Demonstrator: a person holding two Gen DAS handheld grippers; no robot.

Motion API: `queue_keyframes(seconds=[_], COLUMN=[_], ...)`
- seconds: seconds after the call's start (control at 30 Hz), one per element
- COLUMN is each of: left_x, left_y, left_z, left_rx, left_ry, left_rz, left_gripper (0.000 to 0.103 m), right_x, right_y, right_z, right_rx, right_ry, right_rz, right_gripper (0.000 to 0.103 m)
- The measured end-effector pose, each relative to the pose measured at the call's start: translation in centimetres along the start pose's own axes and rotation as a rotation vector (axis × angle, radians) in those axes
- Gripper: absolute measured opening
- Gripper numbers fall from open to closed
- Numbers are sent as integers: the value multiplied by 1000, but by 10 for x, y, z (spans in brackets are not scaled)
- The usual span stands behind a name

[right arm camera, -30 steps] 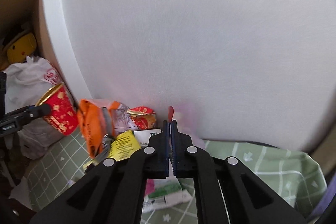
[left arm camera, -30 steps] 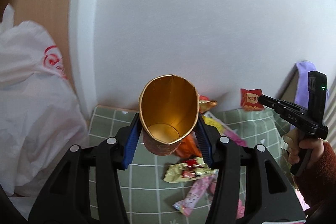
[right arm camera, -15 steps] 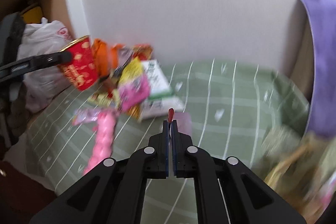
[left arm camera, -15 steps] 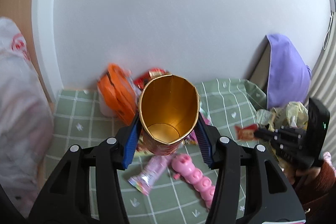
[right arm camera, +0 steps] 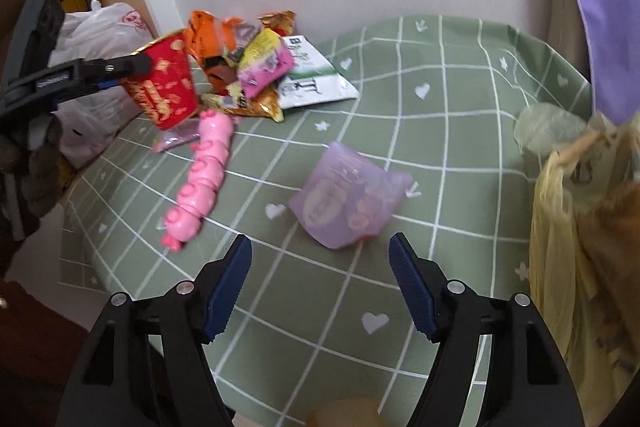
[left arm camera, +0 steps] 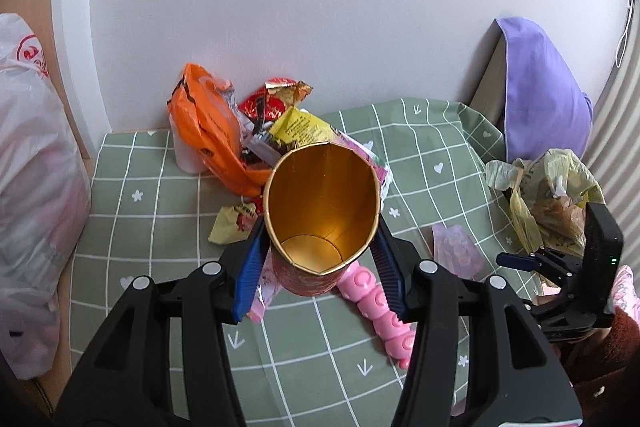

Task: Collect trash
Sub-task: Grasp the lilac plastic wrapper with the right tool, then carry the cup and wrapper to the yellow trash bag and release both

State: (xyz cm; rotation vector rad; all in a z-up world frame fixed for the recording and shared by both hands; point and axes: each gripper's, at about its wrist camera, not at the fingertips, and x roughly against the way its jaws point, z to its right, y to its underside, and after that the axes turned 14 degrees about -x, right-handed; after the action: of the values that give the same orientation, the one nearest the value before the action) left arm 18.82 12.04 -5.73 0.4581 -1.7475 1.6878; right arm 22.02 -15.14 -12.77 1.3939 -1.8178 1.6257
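Left tongs [left arm camera: 320, 259]: in my left hand, blue pads pressed on both sides of a red paper cup [left arm camera: 320, 215], gold inside, empty, held tilted above the table.

Right tongs [right arm camera: 320, 287]: in my right hand, jaws just sprung wide apart, nothing between them; they hang over the cloth just short of a purple wrapper [right arm camera: 348, 199].

Table, green checked cloth [right arm camera: 440, 75]:
- Purple wrapper, lying alone near the middle.
- Pink caterpillar toy [right arm camera: 202, 179], left of it.
- Heap of wrappers against the wall: orange bag [left arm camera: 204, 131], yellow packet [left arm camera: 304, 131], red foil [left arm camera: 272, 103], white-and-green packet [right arm camera: 316, 79].

Right edge: yellow plastic bag [right arm camera: 560, 227], already stuffed with rubbish.

Left, off the table: white plastic bag [left arm camera: 32, 187].
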Motion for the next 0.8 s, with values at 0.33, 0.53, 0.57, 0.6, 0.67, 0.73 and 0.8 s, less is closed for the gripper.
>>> queue_keyframes(seconds=[0.33,0.53,0.57,0.6,0.67,0.73,0.8], left_x=[8,8,8,9,8,6,5], left_y=[10,6,4,2,-1,-5,-9], left_z=[-2,-2,-1,2,5,9,15], left_rx=[32,56,52,45,37,29,17], left_ry=[-32,-32,-31,-28,-25,-16,-5], left_rz=[-27,-28,-26,-22,-19,-15,-11], left_gripper=[49,49,49,49,49,49,49], right_x=[-40,-47,-45,-41,-32,-22,-15], right_y=[-20,-31,-32,-33,-36,-38,-41], right_z=[-6,-9,-8,-6,-2,3,9], right_rx=[-48,-17,-22,-25,-39,-62,-104], right_ry=[38,24,24,24,16,5,-20], right_rz=[-7,7,16,24,43,48,49], right_gripper=[59,24,22,21,19,19,19])
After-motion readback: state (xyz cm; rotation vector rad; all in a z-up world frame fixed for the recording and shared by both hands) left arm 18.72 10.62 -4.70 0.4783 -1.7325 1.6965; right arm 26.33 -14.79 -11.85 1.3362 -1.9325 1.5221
